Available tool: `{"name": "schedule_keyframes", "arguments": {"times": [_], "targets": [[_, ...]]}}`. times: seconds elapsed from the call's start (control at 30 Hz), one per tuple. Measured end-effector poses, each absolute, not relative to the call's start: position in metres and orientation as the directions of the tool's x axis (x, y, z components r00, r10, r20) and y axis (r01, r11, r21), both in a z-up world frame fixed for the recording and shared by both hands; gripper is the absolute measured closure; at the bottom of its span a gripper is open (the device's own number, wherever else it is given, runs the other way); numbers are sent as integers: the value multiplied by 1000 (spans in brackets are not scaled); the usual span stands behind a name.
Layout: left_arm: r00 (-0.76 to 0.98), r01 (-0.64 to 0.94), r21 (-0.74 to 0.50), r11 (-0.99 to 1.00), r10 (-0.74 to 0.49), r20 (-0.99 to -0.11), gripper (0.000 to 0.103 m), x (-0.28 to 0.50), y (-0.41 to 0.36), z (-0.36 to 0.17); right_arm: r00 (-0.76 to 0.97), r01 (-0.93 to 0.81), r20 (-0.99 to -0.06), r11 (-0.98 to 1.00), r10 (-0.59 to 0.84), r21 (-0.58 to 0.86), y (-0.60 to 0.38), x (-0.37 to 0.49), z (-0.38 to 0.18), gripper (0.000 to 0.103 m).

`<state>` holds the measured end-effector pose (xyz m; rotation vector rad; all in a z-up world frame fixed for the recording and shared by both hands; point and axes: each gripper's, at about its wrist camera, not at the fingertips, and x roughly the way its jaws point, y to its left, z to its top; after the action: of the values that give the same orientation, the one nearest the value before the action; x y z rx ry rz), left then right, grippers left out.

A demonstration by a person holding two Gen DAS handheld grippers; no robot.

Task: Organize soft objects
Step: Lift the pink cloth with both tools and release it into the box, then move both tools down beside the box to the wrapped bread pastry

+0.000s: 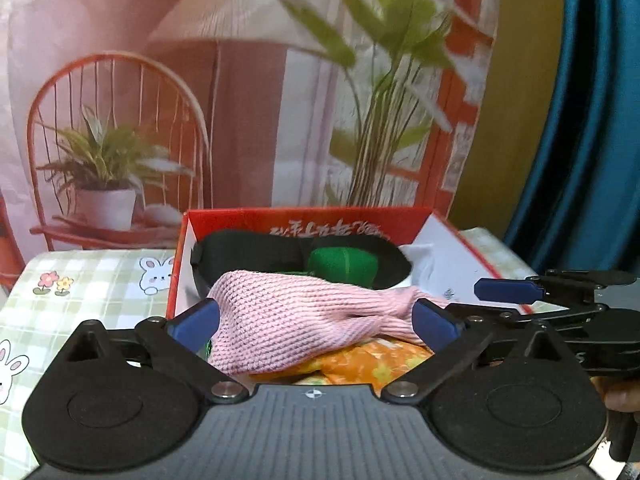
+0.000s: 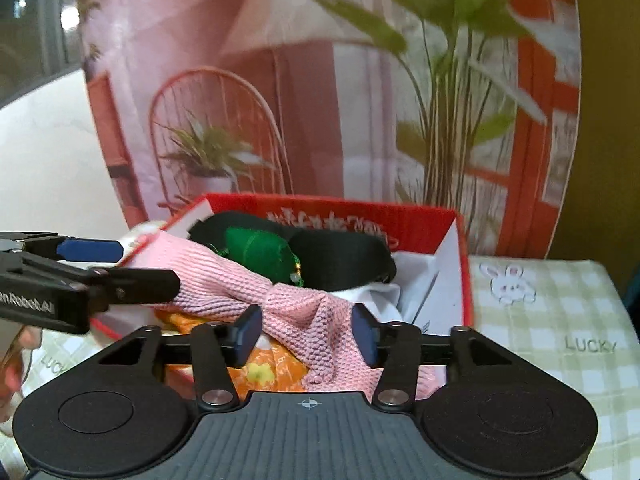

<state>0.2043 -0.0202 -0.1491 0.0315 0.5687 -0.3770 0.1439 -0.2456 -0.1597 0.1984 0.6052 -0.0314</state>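
A pink knit cloth (image 1: 296, 320) lies draped over the near part of a red box (image 1: 280, 216) with white inner walls. In the box sit a black padded piece (image 1: 248, 256), a green pouch (image 1: 344, 268), an orange flowered cloth (image 1: 376, 364) under the pink one, and a white cloth (image 2: 384, 296). My left gripper (image 1: 316, 322) is open wide, with the broad end of the pink cloth between its blue pads. My right gripper (image 2: 307, 334) is open around the narrower end of the pink cloth (image 2: 304, 320), and its pads do not press on the cloth. Each gripper also shows at the edge of the other's view.
The box stands on a table with a green checked cloth (image 2: 560, 320) printed with rabbits. A backdrop picturing a chair, a lamp and plants (image 1: 224, 100) hangs right behind the box. A blue curtain (image 1: 592, 120) is at the far right. A hand (image 2: 12, 364) shows at the left edge.
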Motion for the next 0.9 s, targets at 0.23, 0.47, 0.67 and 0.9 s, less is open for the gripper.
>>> {"name": "schedule_keyframes", "arguments": {"times": [0.23, 0.47, 0.67, 0.9], "targets": [[803, 319, -41, 947, -293, -519, 0, 169, -24, -146, 859, 26, -510, 990, 50, 142, -247, 92, -145, 28], [815, 326, -2, 945, -282, -506, 0, 143, -25, -161, 810, 50, -585, 988, 47, 149, -250, 53, -172, 0], [791, 358, 37, 933, -282, -544, 0, 128, -36, -179, 733, 82, -679, 989, 24, 123, -250, 37, -220, 1], [768, 356, 62, 932, -254, -588, 0, 122, -31, -201, 689, 91, -719, 973, 93, 213, -250, 35, -253, 12]]}}
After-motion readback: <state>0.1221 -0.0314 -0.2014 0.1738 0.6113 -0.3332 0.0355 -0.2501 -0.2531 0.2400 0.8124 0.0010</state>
